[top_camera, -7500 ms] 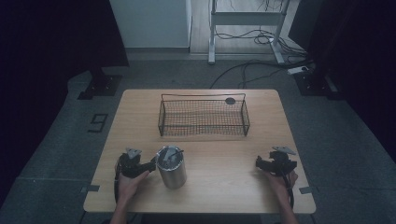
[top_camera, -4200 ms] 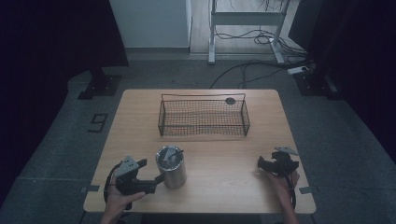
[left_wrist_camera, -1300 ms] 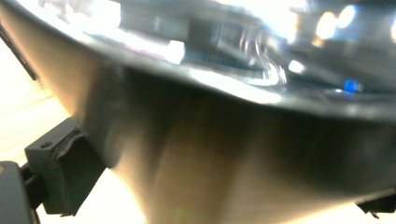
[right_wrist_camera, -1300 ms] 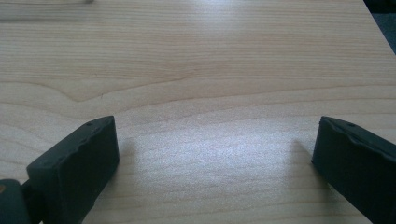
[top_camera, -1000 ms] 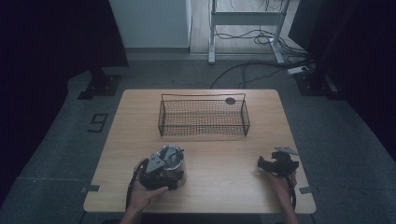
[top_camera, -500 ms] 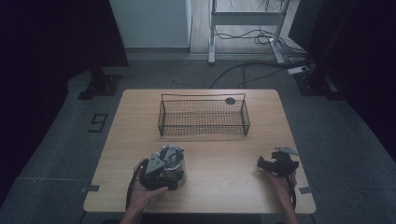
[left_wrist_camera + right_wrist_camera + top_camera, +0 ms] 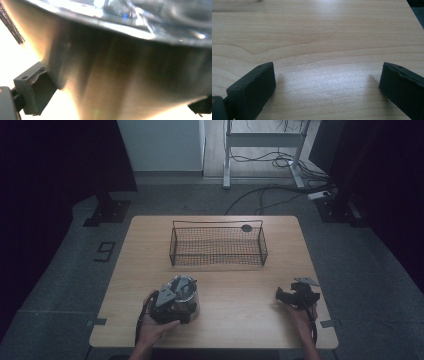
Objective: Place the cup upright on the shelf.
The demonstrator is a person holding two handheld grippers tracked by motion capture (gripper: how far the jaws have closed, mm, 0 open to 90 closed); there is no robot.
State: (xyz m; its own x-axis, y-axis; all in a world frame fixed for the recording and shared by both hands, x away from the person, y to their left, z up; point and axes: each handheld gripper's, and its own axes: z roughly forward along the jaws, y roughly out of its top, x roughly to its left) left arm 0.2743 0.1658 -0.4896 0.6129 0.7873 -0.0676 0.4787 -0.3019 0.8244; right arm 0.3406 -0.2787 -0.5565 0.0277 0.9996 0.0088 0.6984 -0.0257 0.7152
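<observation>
On the wooden tabletop a shiny metal canister stands upright near the front edge, toward seven o'clock from the middle of the board. The left gripper sits against it from the near side, the person's left hand behind it at the table's front edge. In the left gripper view the brushed steel wall of the canister rises very close between the two black jaws, one pad showing at the lower left and the other at the lower right corner, both lying against the metal, so the jaws are spread wide and clamped on the canister's body. A glossy rim or lid runs across the top of that view, too blurred to read in detail. A black wire basket stands at the twelve o'clock side of the tabletop, well apart from the canister, and a small dark round disc lies just behind its far right corner. The right gripper rests on the tabletop at about four o'clock, held by the person's right hand, well apart from both canister and basket. In the right gripper view its jaws stand wide apart with bare wood between them.
</observation>
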